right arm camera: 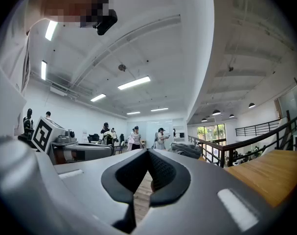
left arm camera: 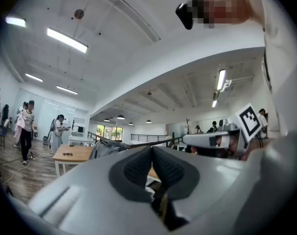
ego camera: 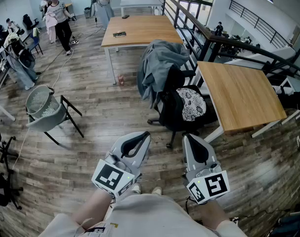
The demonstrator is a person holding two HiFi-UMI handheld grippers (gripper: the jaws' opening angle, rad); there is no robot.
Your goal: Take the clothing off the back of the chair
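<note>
Grey-blue clothing [ego camera: 157, 65]: soft, crumpled fabric, bunched in thick folds over the back of the chair, a little way ahead of both grippers.
Black office chair [ego camera: 172, 113]: padded, rounded back and seat on a star-shaped base; a white cushion with a dark lacy pattern [ego camera: 192, 104] lies on the seat.
Clothing's long axis: runs from the top of the chair's back down towards the floor, hanging on the side away from the seat; in the head view it slants from upper right to lower left.
Left gripper [ego camera: 147, 134]: smooth grey plastic shell with ribbed black pads; jaws pressed together with nothing between them, aimed at the chair, well apart from the clothing.
Right gripper [ego camera: 188, 137]: same build; jaws closed on nothing, beside the left one.
Tables: two light wooden tops on white legs, one [ego camera: 140, 29] beyond the chair, one [ego camera: 238, 95] to its right.
Floor [ego camera: 100, 107]: grey-brown wooden planks, slightly glossy.
Grey mesh chair [ego camera: 43, 107]: stands well to the left.
</note>
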